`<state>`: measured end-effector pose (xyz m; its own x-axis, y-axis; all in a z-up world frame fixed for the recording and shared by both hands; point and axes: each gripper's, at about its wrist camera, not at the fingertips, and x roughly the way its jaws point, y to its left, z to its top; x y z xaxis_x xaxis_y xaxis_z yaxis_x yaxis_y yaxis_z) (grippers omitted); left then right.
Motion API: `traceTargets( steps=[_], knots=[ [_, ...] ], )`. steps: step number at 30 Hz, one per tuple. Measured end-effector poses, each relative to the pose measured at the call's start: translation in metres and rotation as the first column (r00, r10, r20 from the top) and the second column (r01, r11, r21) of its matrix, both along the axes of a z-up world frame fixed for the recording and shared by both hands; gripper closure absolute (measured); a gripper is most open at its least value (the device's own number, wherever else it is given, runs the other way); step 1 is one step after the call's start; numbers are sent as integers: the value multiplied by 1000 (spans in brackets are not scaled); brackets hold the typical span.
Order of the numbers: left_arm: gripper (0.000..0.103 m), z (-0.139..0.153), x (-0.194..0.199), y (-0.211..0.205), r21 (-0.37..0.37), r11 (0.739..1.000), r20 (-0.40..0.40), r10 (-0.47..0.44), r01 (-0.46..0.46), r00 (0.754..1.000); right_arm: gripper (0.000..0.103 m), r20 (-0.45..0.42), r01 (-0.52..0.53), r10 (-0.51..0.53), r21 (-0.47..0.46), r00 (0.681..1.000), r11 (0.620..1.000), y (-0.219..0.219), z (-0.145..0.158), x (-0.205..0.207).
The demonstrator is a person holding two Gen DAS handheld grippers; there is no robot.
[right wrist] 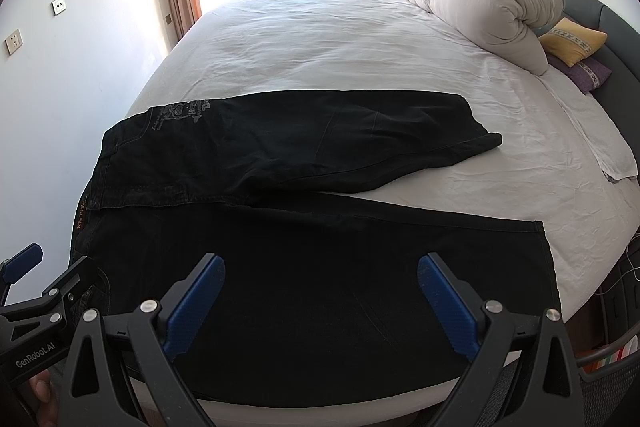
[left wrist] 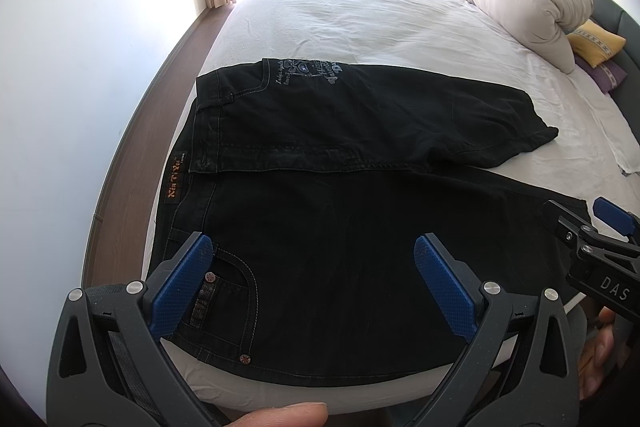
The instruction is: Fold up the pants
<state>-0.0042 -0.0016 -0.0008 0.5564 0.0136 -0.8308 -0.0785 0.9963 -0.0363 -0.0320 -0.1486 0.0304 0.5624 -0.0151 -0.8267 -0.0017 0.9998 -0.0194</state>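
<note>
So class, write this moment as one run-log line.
left hand-held gripper: open, over waist | right hand-held gripper: open, over leg | pants: flat on bed, unfolded

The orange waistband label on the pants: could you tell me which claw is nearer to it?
Left. The left claw hovers by the waistband label; the right claw is over the leg toward the hem.

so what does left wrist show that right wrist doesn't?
Left wrist only: the orange waistband label and the front pocket rivets, plus the right gripper from the side. Right wrist only: the near leg's hem in full, and the left gripper from the side. Both: black pants spread on the white bed, far leg angled away, rolled duvet, yellow pillow; both grippers open, holding nothing.
</note>
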Motion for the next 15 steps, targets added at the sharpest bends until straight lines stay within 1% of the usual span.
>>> traceTargets(
  steps=[1, 5, 8, 10, 15],
  knots=[
    [0, 0, 0, 0, 0, 1000, 0, 0, 0, 1000, 3, 0, 0, 0, 0, 1000, 1000, -1, -7, -2],
    [0, 0, 0, 0, 0, 1000, -1, 0, 0, 1000, 3, -1, 0, 0, 0, 1000, 1000, 0, -7, -3],
    [0, -6, -3, -1, 0, 1000, -3, 1, -1, 1000, 3, -2, 0, 0, 0, 1000, 1000, 1, -6, -2],
    [0, -9, -4, -2, -1, 1000, -7, 2, -2, 1000, 3, -5, 1, -1, 0, 1000, 1000, 0, -13, -2],
    [0, -15, -4, -2, -2, 1000, -18, 2, -2, 1000, 3, -17, 0, 0, 1, 1000, 1000, -1, -16, -1]
  ],
)
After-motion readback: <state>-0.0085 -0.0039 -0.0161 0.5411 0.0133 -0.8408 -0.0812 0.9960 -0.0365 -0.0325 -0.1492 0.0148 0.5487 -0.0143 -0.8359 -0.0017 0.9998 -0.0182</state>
